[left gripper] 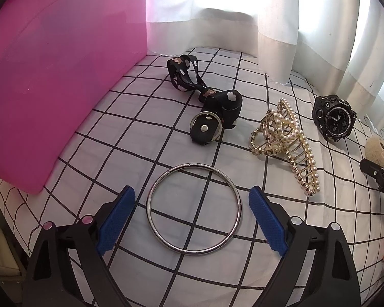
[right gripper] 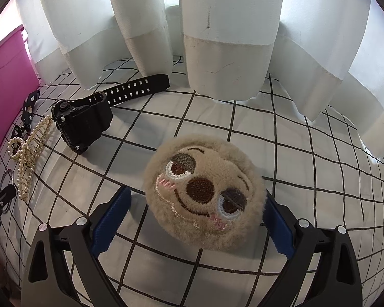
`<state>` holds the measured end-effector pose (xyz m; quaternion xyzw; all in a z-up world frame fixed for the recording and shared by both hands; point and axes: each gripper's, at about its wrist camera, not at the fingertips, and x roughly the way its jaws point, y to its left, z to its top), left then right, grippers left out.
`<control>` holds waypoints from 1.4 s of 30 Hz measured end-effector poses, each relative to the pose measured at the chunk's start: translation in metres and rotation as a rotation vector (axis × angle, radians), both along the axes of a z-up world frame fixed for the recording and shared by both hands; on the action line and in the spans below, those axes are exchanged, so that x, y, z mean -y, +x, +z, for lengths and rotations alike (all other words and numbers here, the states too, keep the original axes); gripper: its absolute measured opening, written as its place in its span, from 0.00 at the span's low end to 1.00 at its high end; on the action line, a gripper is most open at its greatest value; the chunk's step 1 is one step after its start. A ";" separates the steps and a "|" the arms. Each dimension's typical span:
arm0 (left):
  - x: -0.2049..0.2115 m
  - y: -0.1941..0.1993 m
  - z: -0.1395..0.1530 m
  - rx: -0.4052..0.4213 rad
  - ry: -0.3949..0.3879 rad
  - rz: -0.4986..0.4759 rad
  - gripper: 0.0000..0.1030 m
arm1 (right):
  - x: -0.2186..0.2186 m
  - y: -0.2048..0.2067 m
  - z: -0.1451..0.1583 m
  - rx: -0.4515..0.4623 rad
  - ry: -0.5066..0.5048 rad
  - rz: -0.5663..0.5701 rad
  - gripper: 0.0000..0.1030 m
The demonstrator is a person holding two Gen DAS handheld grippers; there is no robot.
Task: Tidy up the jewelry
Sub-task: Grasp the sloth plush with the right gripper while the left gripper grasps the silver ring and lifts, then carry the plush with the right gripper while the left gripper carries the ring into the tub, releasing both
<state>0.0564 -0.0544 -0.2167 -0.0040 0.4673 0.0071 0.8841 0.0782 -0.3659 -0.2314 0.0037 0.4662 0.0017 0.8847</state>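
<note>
Two spread tongs: smooth bangle [left gripper: 194,208], fuzzy plush [right gripper: 204,192].

The bedsheet [left gripper: 130,117] is white with a grid of thin black lines; the storage box [left gripper: 51,76] at the left is solid magenta pink; the curtains [left gripper: 243,12] are plain white. The bangle [left gripper: 236,199] is silver metal; the hair claw [left gripper: 291,138] is gold, lined with cream pearls; the strap [left gripper: 184,76] is black with small white and pink flowers, ending in a silver ring; the watch [left gripper: 334,117] is black with white dial marks. The plush face [right gripper: 204,192] is beige fur with brown embroidered nose and eyes, pink cheeks. Both grippers show black frames and blue pads [left gripper: 117,220].
</note>
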 end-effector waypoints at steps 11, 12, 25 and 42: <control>0.003 -0.009 0.003 0.033 0.002 -0.002 0.68 | -0.007 -0.016 0.008 0.025 -0.012 0.030 0.52; 0.003 -0.009 0.003 0.032 0.000 0.000 0.68 | -0.008 -0.017 0.009 0.024 -0.021 0.033 0.50; 0.001 -0.026 0.026 0.056 -0.002 -0.011 0.68 | -0.003 -0.044 0.028 0.057 0.015 0.049 0.48; -0.015 -0.041 0.129 0.171 -0.041 -0.108 0.68 | -0.033 -0.078 0.110 0.125 0.063 0.038 0.48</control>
